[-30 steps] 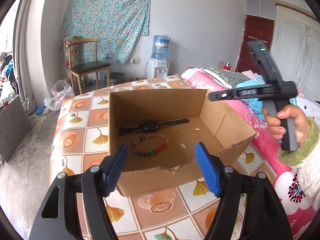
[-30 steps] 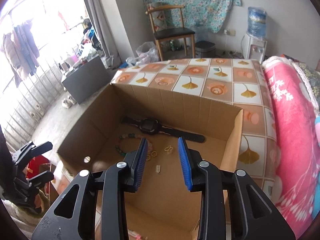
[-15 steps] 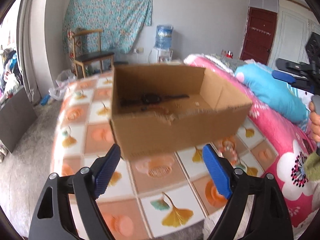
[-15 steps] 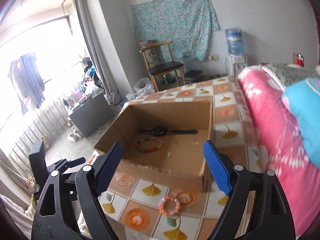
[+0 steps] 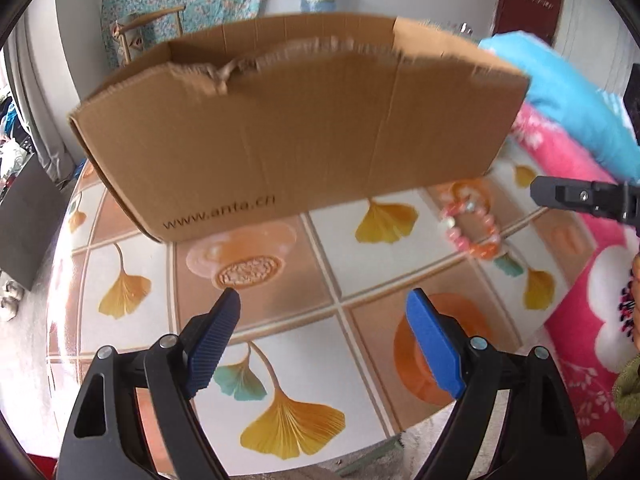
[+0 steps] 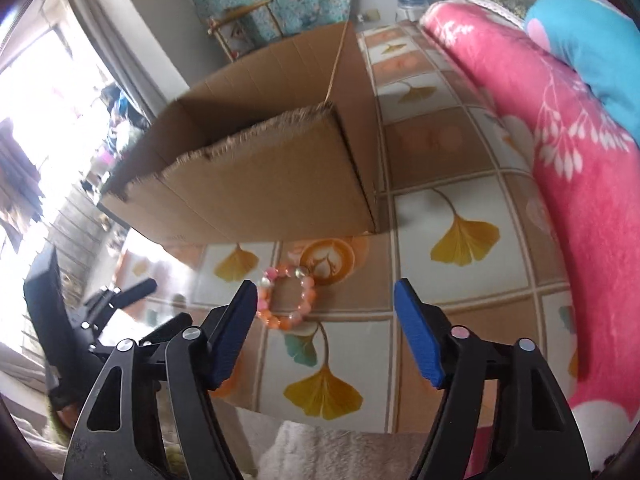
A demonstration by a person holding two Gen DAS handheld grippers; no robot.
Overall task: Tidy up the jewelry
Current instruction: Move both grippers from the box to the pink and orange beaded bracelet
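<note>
Looking from the left wrist, the left gripper (image 5: 322, 334) stands wide open and empty; a pink-orange beaded bracelet (image 5: 470, 226) lies at 2 o'clock, outside the brown cardboard box (image 5: 300, 128). From the right wrist, the right gripper (image 6: 326, 330) is closing, nothing clamped, bracelet (image 6: 286, 300) just ahead, not yet collected.

Matt brown cardboard box (image 5: 296, 128), its torn rim fraying rough, is sitting on a glossy, light-reflecting tiled-pattern surface (image 5: 328, 344); glassy pink and orange beads of a bracelet (image 6: 286, 296) are shining near ribbed blue gripper pads (image 6: 234, 332).
</note>
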